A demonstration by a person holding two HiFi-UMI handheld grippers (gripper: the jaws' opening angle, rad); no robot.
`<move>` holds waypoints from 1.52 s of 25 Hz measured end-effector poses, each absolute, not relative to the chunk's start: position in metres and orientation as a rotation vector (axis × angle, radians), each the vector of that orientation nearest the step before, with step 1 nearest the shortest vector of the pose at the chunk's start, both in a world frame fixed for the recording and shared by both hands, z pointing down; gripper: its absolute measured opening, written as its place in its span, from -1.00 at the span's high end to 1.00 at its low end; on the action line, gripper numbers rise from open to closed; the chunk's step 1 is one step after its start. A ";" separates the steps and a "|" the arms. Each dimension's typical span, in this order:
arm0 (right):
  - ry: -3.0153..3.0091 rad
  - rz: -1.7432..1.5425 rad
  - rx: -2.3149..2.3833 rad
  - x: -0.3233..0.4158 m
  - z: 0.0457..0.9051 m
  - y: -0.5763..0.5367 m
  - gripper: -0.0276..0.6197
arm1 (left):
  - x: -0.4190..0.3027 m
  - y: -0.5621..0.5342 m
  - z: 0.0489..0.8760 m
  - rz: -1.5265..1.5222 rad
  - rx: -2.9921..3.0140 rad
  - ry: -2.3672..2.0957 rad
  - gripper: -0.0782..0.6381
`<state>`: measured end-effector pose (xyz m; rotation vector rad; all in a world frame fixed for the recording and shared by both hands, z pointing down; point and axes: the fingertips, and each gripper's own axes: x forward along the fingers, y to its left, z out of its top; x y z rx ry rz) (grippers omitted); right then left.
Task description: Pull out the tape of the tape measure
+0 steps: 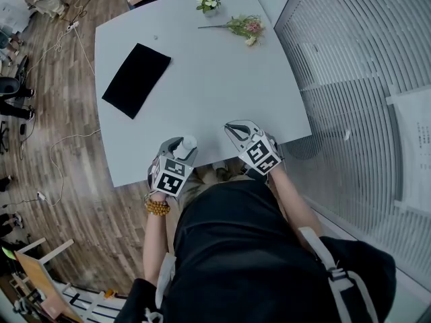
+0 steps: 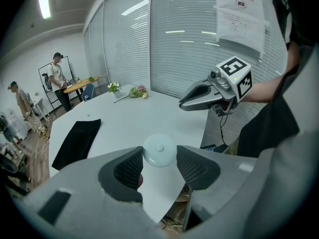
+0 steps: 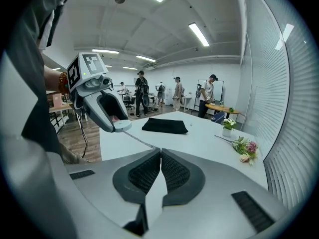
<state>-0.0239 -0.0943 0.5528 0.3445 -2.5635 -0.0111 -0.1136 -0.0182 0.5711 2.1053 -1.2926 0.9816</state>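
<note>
A round white tape measure (image 2: 159,151) sits between the pads of my left gripper (image 2: 159,166), which is shut on it. In the head view that gripper (image 1: 180,145) hovers over the near edge of the white table (image 1: 222,79), with the tape measure (image 1: 188,143) at its tips. My right gripper (image 3: 160,156) is shut, and a thin tape (image 3: 138,140) runs from the tape measure (image 3: 121,127) to its tips. The right gripper (image 1: 232,128) is a short way right of the left one and shows in the left gripper view (image 2: 183,103).
A black cloth (image 1: 137,79) lies on the table's left half. A small flower pot (image 1: 209,3) and a loose flower sprig (image 1: 244,25) sit at the far edge. Slatted blinds (image 1: 357,79) run along the right. People stand (image 3: 177,93) in the room beyond.
</note>
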 end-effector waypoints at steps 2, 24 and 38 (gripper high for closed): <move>-2.556 -0.002 0.345 -0.023 0.555 -0.093 0.90 | -0.113 -0.019 0.571 0.992 2.105 -1.295 0.15; -2.484 0.046 0.439 -0.004 0.568 -0.120 0.90 | -0.125 -0.017 0.580 1.051 2.049 -1.315 0.15; -2.473 0.058 0.461 0.008 0.571 -0.129 0.90 | -0.131 -0.018 0.580 1.035 2.021 -1.320 0.15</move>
